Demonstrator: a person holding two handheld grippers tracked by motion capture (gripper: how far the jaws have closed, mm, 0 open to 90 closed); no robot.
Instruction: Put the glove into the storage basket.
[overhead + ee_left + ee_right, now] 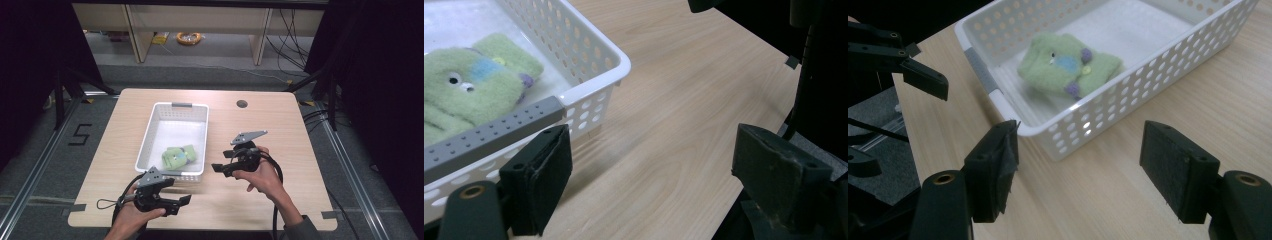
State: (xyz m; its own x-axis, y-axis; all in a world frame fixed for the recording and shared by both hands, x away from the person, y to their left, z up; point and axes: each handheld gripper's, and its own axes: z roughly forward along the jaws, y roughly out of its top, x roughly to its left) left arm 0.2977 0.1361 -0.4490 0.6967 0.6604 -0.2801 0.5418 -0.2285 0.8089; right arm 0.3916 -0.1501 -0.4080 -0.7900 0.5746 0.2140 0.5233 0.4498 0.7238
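Observation:
A white perforated basket (150, 131) (594, 45) (1168, 55) stands on the wooden table, left of centre. In its near end lies a green plush toy (177, 156) (471, 85) (1068, 65) with a blue patch and purple bits. My left gripper (180, 202) (651, 185) is open just in front of the basket's near right corner, nothing between its jaws. My right gripper (220, 169) (1080, 167) is open to the right of the basket, jaws pointed at its side wall, holding nothing.
A round cable hole (242, 104) sits in the table near the far edge. The table's right half (280, 130) is bare wood. Beyond the table are shelving legs and a yellow cable coil (189, 37) on the floor.

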